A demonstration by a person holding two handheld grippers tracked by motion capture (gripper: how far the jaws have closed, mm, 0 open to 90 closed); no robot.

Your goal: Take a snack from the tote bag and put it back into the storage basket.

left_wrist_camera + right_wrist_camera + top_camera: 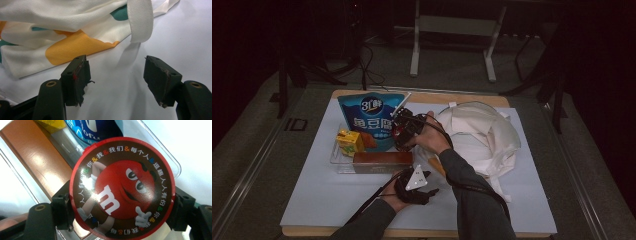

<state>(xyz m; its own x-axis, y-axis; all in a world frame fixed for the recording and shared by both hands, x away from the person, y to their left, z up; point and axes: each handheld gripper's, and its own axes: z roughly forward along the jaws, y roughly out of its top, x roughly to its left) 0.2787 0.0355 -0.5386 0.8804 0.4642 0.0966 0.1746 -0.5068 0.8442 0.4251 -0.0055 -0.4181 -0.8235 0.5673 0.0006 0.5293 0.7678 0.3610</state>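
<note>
My right gripper (122, 195) is shut on a round M&M's container (120, 187) with a red rim and a red cartoon figure on its lid; the jaws press on its two sides. In the high view this gripper (403, 132) hangs at the right end of a clear plastic tray (334, 161). Nearer the person, my left gripper (429, 182) rests low over the white mat, a grey three-cornered plate on top. Its jaws (116, 61) stand open with nothing between them, facing a white cloth bag (62, 15) with orange and green patches and a hanging strap (140, 20).
The tray holds a blue snack bag (371, 120), a yellow juice carton (349, 141) and a long brown box (382, 159). The cloth bag (482, 135) is spread over the right half of the white mat (317, 200). Dark stands and cables lie beyond the table.
</note>
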